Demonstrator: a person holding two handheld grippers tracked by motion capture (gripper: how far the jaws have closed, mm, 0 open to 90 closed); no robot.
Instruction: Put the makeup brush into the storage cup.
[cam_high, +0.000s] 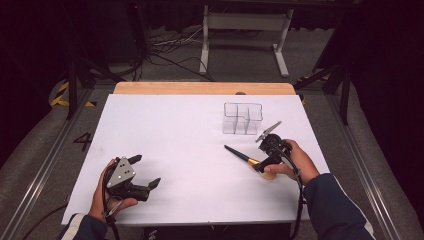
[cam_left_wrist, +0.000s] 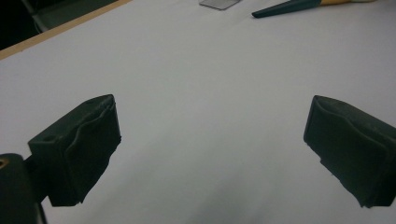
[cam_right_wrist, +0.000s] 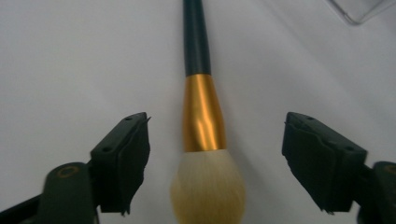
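Left gripper (cam_high: 145, 171) low over the white table (cam_high: 175, 140) at the near left, jaws spread wide, nothing between them. Makeup brush (cam_high: 243, 157) flat on the table right of centre, near the clear organizer (cam_high: 242, 118). Right gripper (cam_right_wrist: 215, 158) above the gold ferrule (cam_right_wrist: 203, 114), jaws wide apart, astride without touching.

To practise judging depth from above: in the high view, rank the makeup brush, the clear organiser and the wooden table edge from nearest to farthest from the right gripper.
1. Makeup brush: lying on the white sheet right at the right gripper.
2. Clear organiser: just beyond, up the sheet.
3. Wooden table edge: along the far side.
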